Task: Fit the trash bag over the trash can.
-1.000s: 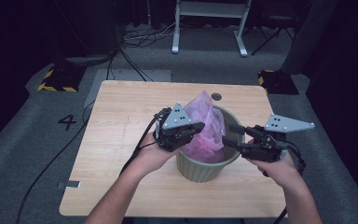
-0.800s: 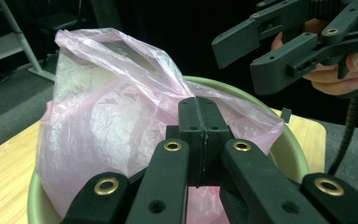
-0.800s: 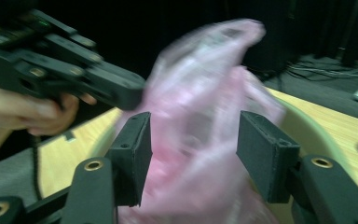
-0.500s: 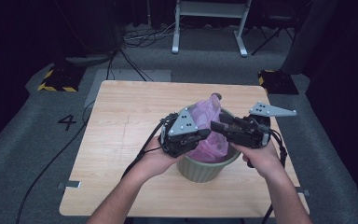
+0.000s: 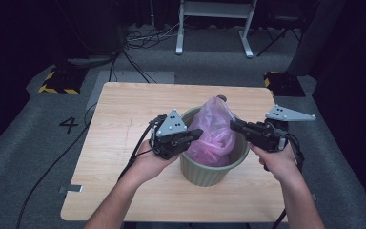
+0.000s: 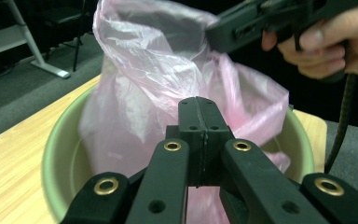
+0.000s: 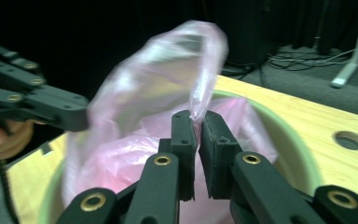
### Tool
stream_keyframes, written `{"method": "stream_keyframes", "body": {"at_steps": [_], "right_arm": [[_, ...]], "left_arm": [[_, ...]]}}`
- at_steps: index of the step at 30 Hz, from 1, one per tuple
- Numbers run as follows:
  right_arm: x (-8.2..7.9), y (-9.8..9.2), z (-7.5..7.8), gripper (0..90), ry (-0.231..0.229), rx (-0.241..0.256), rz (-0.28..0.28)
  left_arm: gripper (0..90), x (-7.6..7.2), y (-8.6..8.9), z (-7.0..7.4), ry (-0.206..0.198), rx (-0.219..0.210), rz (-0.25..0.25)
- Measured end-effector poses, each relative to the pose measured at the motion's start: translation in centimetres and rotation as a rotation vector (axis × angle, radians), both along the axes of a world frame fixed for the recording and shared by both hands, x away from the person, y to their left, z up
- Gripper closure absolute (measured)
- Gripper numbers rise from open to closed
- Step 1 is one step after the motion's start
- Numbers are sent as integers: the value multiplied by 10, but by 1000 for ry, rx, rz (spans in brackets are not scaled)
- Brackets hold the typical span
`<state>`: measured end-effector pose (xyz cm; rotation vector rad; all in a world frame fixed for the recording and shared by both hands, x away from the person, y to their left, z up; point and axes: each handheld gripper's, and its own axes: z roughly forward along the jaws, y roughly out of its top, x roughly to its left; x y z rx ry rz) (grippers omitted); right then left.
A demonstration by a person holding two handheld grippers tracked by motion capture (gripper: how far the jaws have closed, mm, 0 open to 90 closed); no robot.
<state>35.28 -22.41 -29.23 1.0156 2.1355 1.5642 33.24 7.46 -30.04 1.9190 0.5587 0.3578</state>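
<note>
Pink plastic bag (image 5: pixel 213 130) standing in green bucket (image 5: pixel 213 168) at table (image 5: pixel 124 114) centre, top rising above rim. Left gripper (image 6: pixel 199 122) w/ jaws pressed flat together at near rim, nothing visibly between. Right gripper (image 7: pixel 194 135) nearly closed, pinching a bag fold at jaw tips.

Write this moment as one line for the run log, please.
left gripper: shut, at bag | right gripper: nearly shut on pink bag | bag in green bucket
</note>
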Motion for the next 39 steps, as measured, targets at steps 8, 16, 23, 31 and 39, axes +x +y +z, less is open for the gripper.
{"method": "stream_keyframes", "body": {"at_steps": [8, 16, 23, 31, 39], "right_arm": [[7, -20, -3, 848, -9, -28, -83], [9, -33, -9, 811, -7, 4, -128], [-18, -7, 9, 599, -61, 36, 13], [-34, 15, 9, 523, 28, 3, 107], [-23, 34, -3, 537, 74, -64, 70]], "left_arm": [[898, -1, 17, -6, 6, 19, 34], [898, 4, 29, -10, 28, -8, 36], [898, 0, 13, -8, 8, 4, 5], [898, -3, 9, -7, 0, -4, 0], [898, -7, 4, -8, -2, -5, -20]]}}
